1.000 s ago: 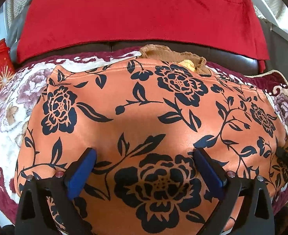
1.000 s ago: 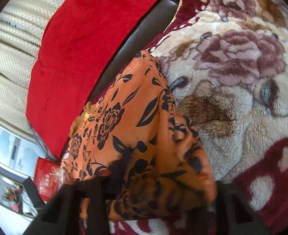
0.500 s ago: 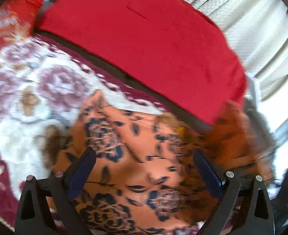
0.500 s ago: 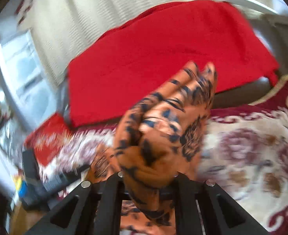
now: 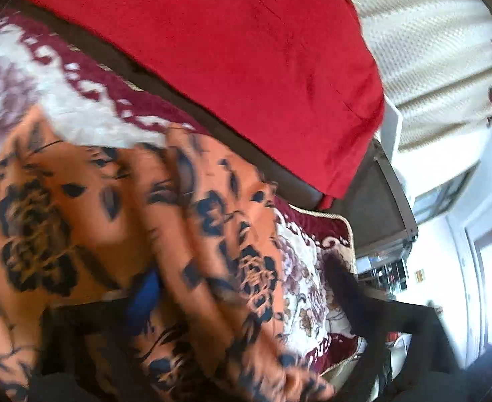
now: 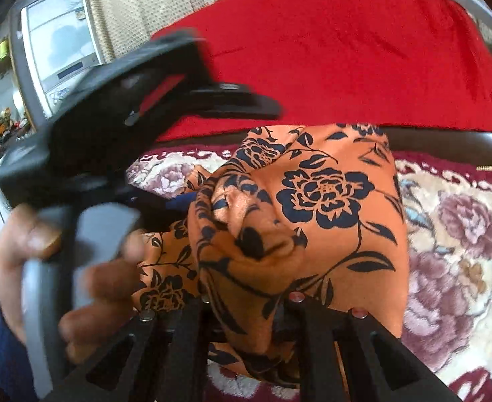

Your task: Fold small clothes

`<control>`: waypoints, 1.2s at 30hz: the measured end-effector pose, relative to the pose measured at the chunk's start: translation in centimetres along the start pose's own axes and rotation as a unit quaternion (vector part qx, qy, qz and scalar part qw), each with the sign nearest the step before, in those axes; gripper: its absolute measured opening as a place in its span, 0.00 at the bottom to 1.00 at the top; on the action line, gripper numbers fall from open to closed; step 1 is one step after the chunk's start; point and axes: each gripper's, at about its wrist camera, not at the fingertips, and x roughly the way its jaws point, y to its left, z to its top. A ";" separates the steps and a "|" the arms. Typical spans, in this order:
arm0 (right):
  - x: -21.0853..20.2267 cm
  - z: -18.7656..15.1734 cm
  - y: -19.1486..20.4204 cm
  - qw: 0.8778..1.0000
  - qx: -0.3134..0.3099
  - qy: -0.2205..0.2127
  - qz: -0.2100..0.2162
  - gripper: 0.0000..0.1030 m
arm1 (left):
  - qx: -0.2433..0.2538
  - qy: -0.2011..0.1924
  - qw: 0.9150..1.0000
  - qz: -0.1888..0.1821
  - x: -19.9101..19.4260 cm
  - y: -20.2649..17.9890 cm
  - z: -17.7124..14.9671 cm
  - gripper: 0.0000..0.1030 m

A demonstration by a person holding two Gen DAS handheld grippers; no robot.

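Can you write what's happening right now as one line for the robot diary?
step: folding | right gripper: shut on orange floral garment | left gripper: unclear, under cloth | surface: floral blanket

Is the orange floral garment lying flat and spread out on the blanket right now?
No, the orange floral garment is bunched into folds, pinched in the right gripper.

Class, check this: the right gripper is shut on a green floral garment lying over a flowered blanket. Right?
Not quite: the garment is orange with dark flowers, not green. The right wrist view shows the right gripper shut on it, over the flowered blanket.
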 end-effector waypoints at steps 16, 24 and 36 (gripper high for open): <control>2.1 -1.4 5.8 0.993 0.021 0.041 0.105 0.72 | 0.027 0.028 0.992 0.123 -3.9 10.1 2.8 0.16; -1.3 -3.5 2.3 0.993 0.058 0.016 0.105 0.72 | 0.111 -0.034 0.989 0.092 -8.2 4.2 3.8 0.14; -3.5 -4.9 -0.6 0.989 0.081 0.015 0.123 0.72 | 0.053 0.005 0.987 0.155 -5.9 10.6 3.5 0.25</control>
